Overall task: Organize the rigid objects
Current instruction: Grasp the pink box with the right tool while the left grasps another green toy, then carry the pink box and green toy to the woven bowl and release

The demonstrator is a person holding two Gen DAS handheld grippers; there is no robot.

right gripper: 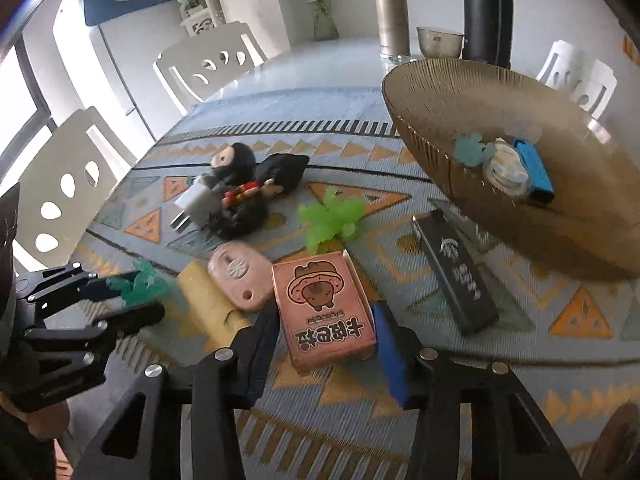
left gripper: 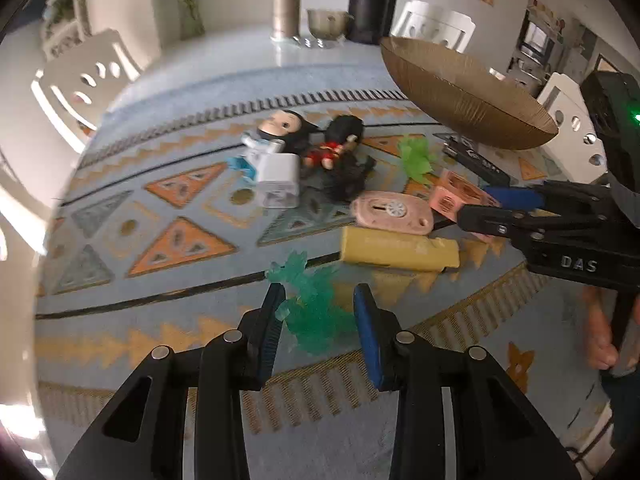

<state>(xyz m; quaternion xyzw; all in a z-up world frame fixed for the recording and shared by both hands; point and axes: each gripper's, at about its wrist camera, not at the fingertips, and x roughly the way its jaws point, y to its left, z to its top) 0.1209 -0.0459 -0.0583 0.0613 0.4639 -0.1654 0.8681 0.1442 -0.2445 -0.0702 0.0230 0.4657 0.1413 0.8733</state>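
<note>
A: So, which step are you on? It looks like a pick-up on both sides. Your left tool [left gripper: 316, 312] is spread wide around the teal plastic toy [left gripper: 310, 308], with a pad on either side of it but not yet pressing. Your right tool [right gripper: 324, 332] is just as wide, straddling the near end of the pink card box [right gripper: 324, 312].

B: Neither one has a grip yet?

A: Not that I can see. Both boxes of daylight are there: a gap shows between each pad and the thing it flanks. My guess is that the next move calls for you to close each tool squarely, then lift and carry toward the bowl [right gripper: 420, 120] at the far right of the desk [right gripper: 328, 64].

B: What is in the bowl already?

A: From the right wrist view, three things lie near the bottom: a pale blue flower shape [right gripper: 472, 150], a small round tin [right gripper: 504, 170] and a blue lighter [right gripper: 534, 168]. The rest of it looks free.

B: And what waits on the patterned cloth [left gripper: 160, 240]?

A: The yellow lighter [left gripper: 400, 250], the pink oval tag [left gripper: 394, 214], the black box [right gripper: 456, 272], the green toy [right gripper: 334, 216], the white charger [left gripper: 276, 180] and two dolls [left gripper: 308, 136] lying in a heap. The teal toy is spiky, so you may need to squeeze on its thicker body.
</note>
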